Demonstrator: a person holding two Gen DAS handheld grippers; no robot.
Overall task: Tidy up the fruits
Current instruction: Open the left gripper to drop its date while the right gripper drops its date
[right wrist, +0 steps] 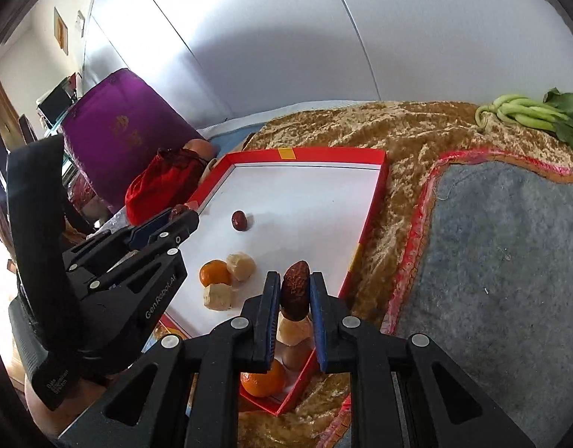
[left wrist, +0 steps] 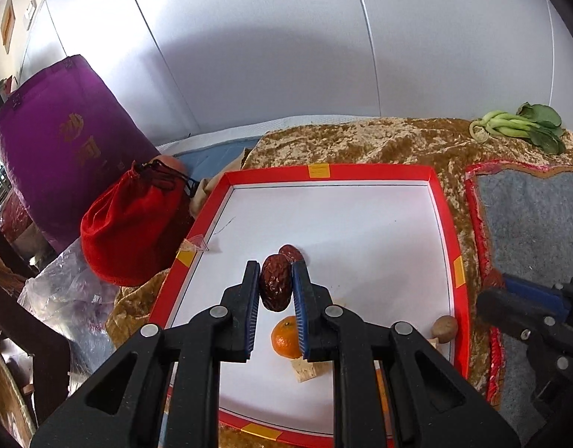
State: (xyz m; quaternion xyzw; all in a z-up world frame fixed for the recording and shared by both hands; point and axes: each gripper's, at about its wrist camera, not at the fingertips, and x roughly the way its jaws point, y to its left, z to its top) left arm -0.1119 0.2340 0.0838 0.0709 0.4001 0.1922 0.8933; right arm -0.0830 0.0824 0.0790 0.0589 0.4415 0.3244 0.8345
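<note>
Left wrist view: left gripper (left wrist: 275, 283) clamped on red date (left wrist: 275, 283) above red-rimmed tray (left wrist: 368, 170); right gripper (right wrist: 294, 291) clamped on 2nd date (right wrist: 295, 289) nr tray edge; risk: wrinkled skin slips, date rolls off onto cloth.

Pale panelled wall behind a cloth-covered surface, room opening to the left.

A white panelled wall (left wrist: 286, 44), split by thin vertical seams, catches soft daylight with a bright patch at its middle. A gold crushed-velvet cloth (left wrist: 379, 145) covers the surface below, with a grey felt mat (right wrist: 510, 261) edged in red lying on it. A large purple fabric case (left wrist: 59, 142) with gold lettering stands against the wall at left. Farther left, a cream wall carries a small framed picture (right wrist: 60, 33), with a wooden door frame (right wrist: 3, 104) just beyond.
</note>
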